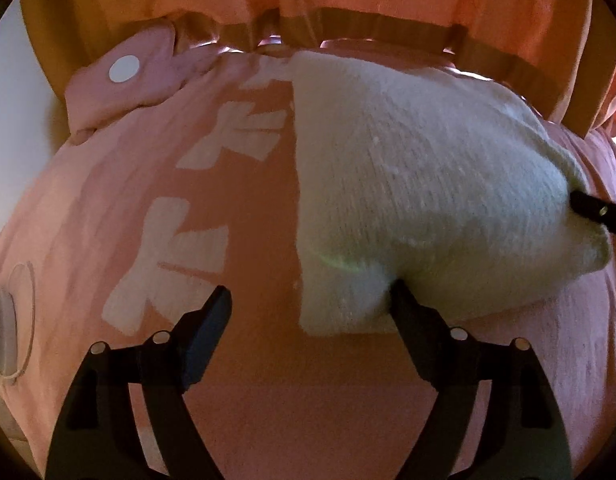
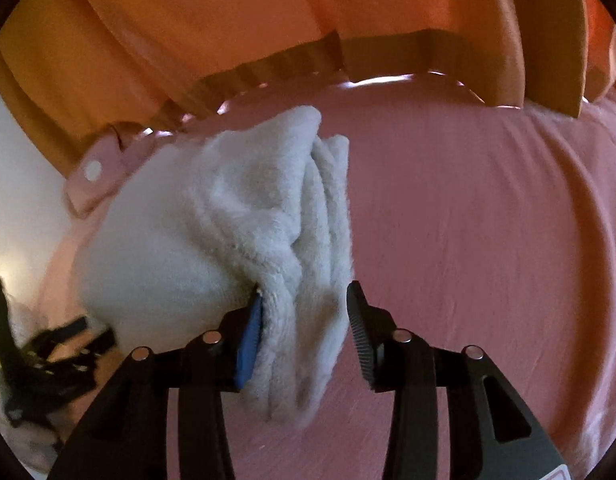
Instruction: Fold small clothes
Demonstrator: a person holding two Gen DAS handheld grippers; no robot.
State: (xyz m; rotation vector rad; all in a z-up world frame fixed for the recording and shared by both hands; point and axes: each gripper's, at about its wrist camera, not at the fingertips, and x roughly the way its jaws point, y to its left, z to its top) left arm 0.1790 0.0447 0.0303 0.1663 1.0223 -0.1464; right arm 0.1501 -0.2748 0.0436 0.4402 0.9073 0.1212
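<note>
A small white fuzzy garment [image 1: 419,184] lies on a pink bedsheet [image 1: 248,400] with white letters. My left gripper [image 1: 308,304] is open; its right finger [image 1: 403,304] touches the garment's near edge, its left finger rests on the bare sheet. In the right wrist view the garment [image 2: 228,240] is bunched into folds, and a hanging part lies between the jaws of my right gripper [image 2: 304,312]. The jaws stand apart, the left pad [image 2: 250,344] against the cloth. The right gripper's tip [image 1: 587,204] shows at the garment's right end in the left view.
Orange curtains [image 2: 268,12] hang behind the bed. A pink pillow with a white dot [image 1: 124,80] lies at the back left. A white wall [image 1: 8,120] is at the left. The left gripper [image 2: 48,356] shows at the lower left of the right view.
</note>
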